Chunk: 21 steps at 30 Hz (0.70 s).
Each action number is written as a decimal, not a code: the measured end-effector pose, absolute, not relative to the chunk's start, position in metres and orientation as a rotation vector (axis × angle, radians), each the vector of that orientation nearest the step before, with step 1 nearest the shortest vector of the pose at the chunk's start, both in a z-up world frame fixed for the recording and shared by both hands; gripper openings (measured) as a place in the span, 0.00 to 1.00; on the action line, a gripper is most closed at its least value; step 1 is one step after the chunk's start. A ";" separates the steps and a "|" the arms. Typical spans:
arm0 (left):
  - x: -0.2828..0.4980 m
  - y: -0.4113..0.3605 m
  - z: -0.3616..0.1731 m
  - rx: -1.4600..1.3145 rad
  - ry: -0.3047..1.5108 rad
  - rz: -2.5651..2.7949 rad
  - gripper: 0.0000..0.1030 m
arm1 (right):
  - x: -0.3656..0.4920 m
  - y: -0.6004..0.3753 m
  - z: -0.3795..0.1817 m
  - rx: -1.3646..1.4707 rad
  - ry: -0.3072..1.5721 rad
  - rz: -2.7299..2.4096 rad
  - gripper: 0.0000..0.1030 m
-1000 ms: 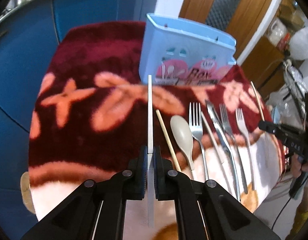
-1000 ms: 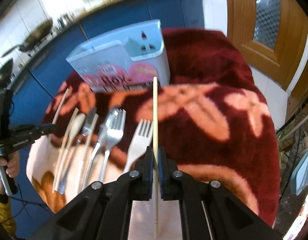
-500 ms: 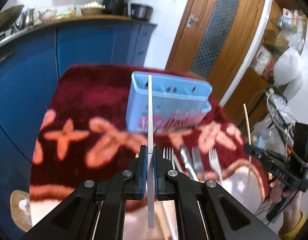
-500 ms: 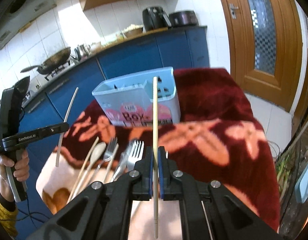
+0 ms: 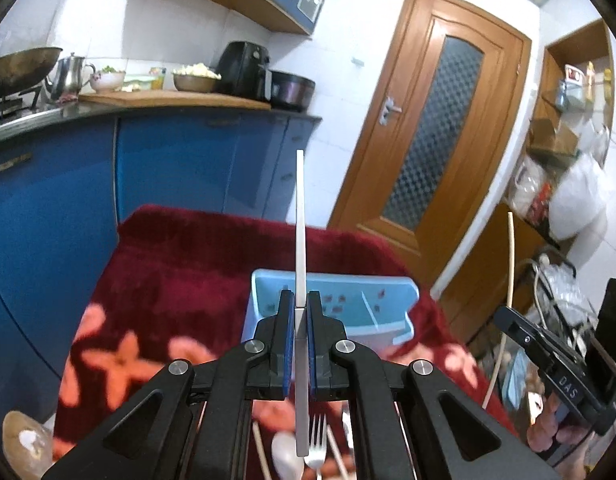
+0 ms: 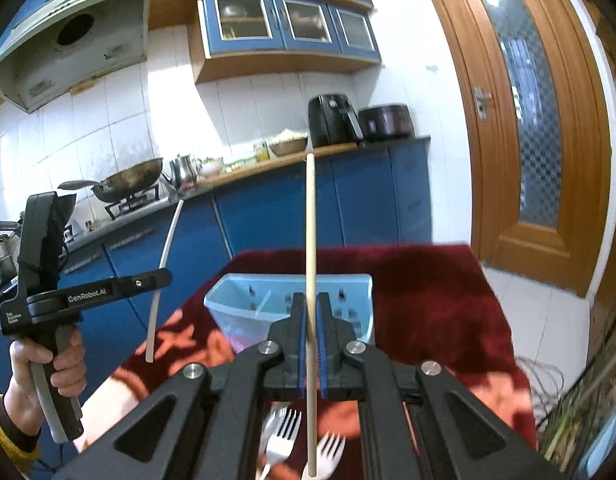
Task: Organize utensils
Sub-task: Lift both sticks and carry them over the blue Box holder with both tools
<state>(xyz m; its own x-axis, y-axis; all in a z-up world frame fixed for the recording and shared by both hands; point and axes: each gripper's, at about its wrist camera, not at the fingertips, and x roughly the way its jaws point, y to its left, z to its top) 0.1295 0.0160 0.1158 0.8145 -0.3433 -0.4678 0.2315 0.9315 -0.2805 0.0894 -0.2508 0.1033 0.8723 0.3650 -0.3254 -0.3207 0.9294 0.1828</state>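
Both chopsticks up, holder below

Your left tool (image 5: 302, 336) is clamped tight on the white chopstick (image 5: 300, 220) and your right tool (image 6: 311, 336) on the wooden chopstick (image 6: 310, 240), each held upright, likely so you can drop them end-first into the blue holder (image 5: 387, 300) just beyond the tips. Forks (image 6: 284, 436) and a spoon (image 5: 286, 454) lie on the red flowered blanket (image 5: 168, 264) over the worktop, in a kitchen with blue cabinets (image 5: 180, 168) and a wooden door (image 5: 435, 140).
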 end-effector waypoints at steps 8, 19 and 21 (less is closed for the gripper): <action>0.162 -0.002 0.129 -0.216 0.400 -0.253 0.05 | 0.134 -0.247 0.112 0.118 0.244 0.334 0.06; 0.188 -0.016 0.103 -0.170 0.261 -0.138 0.05 | 0.187 -0.242 0.084 0.099 0.195 0.357 0.06; 0.191 -0.015 0.094 -0.170 0.258 -0.121 0.05 | 0.192 -0.240 0.077 0.094 0.203 0.366 0.06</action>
